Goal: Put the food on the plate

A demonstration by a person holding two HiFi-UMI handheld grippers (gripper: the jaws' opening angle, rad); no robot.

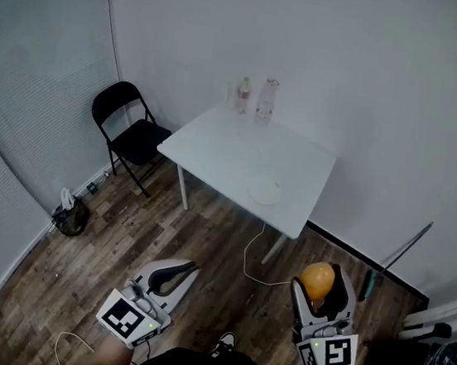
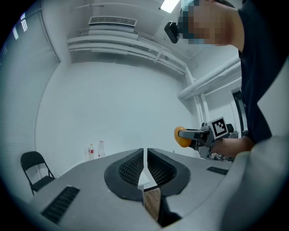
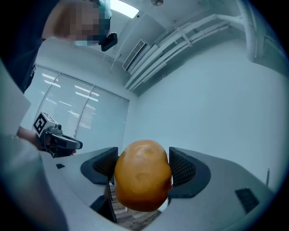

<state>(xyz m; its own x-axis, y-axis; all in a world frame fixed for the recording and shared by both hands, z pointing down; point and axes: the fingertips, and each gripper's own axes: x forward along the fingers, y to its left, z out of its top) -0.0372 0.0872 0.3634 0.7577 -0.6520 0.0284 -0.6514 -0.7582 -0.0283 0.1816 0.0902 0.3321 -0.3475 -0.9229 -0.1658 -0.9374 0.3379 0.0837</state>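
A round orange-brown piece of food (image 1: pixel 317 279) is clamped between the jaws of my right gripper (image 1: pixel 321 283), held above the wooden floor at the lower right. It fills the middle of the right gripper view as the food (image 3: pixel 142 180). My left gripper (image 1: pixel 185 269) hangs at the lower left, shut and empty, its pads meeting in the left gripper view (image 2: pixel 145 158). A small white plate (image 1: pixel 265 192) lies near the front edge of the white table (image 1: pixel 232 157), well ahead of both grippers.
Two bottles (image 1: pixel 255 97) stand at the table's far edge. A black folding chair (image 1: pixel 131 127) is left of the table. A white cable (image 1: pixel 256 256) trails over the floor under the table; a dark bag (image 1: pixel 70 215) sits by the left wall.
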